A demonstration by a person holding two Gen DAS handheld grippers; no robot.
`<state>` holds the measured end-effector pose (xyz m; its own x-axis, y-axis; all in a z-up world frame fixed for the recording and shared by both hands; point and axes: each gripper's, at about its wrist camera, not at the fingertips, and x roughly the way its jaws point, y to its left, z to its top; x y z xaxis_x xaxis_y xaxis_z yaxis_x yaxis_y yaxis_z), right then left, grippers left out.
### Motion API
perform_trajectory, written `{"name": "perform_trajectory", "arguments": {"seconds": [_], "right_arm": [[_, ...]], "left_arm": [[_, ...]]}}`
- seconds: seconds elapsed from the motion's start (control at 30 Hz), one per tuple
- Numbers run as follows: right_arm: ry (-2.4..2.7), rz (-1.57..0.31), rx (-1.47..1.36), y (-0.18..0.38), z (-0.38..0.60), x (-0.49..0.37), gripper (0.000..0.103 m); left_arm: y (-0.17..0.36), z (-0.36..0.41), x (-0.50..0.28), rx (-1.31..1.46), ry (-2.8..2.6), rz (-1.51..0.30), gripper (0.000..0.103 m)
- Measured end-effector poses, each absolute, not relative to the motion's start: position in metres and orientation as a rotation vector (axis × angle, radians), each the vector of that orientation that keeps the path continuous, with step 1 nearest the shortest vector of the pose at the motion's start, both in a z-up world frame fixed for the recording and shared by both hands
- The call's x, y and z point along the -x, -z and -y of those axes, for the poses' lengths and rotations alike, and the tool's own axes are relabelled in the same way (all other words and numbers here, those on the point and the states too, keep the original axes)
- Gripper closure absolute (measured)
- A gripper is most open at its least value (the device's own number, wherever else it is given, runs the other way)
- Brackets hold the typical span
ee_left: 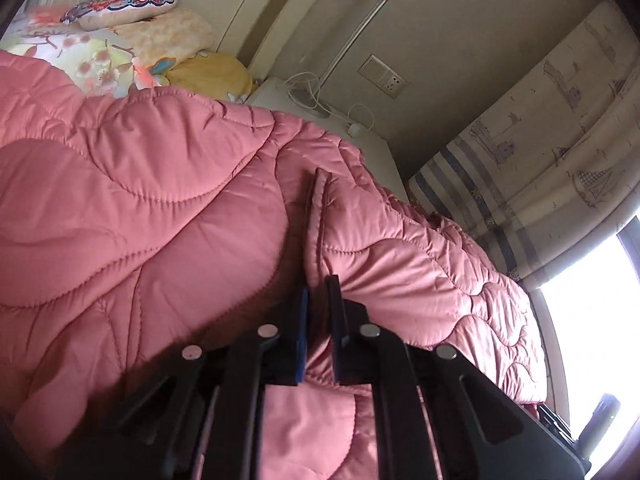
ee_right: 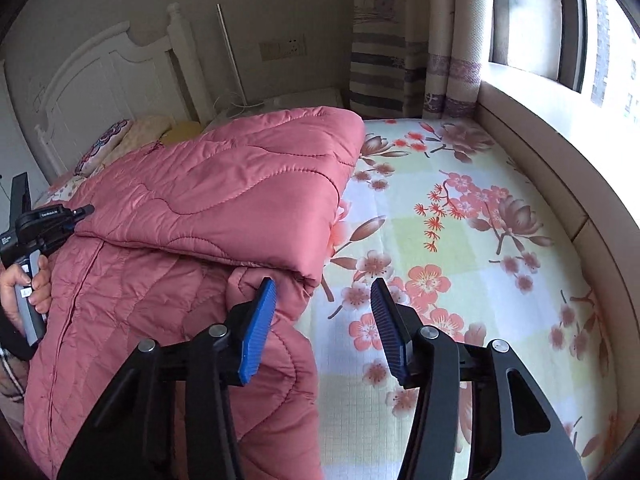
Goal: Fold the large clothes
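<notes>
A pink coat [ee_right: 192, 216] lies folded on the flowered bedsheet [ee_right: 460, 240] near the white headboard [ee_right: 120, 80]. The left gripper [ee_left: 318, 296] clamps its edge; the right gripper [ee_right: 322, 308] gapes apart.

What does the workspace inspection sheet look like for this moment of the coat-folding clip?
Surface: bed with floral sheet, bare on the window side.
Job's things: pink quilted coat, partly folded over itself.
Clutter: pillows piled by the headboard.
Grippers: left tongs shut on a coat edge; right tongs open, holding nothing.
Cables: white cable on the nightstand.
Surroundings: wall socket, striped curtain, window.
</notes>
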<state>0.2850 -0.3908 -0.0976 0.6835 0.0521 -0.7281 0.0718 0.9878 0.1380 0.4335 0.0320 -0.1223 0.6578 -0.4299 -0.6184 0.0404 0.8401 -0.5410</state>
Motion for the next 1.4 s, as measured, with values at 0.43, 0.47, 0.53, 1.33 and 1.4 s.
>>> {"name": "perform_trajectory", "arguments": {"seconds": [0.43, 0.47, 0.53, 1.33, 1.4], "right_arm": [[0.01, -0.806, -0.099, 0.103, 0.38, -0.311, 0.087], [0.028, -0.802, -0.083, 0.102, 0.377, -0.31, 0.089], [0.069, -0.787, -0.081, 0.101, 0.378, -0.306, 0.094], [0.086, -0.764, -0.068, 0.098, 0.38, -0.2, 0.094], [0.088, -0.768, -0.064, 0.098, 0.379, -0.2, 0.093]], "left_arm": [[0.122, -0.041, -0.428, 0.52, 0.284, -0.802, 0.094], [0.122, -0.041, -0.428, 0.52, 0.285, -0.803, 0.094], [0.122, -0.041, -0.427, 0.519, 0.287, -0.804, 0.094], [0.134, -0.077, -0.319, 0.567, 0.277, -0.78, 0.066], [0.128, -0.075, -0.316, 0.566, 0.309, -0.763, 0.036]]}}
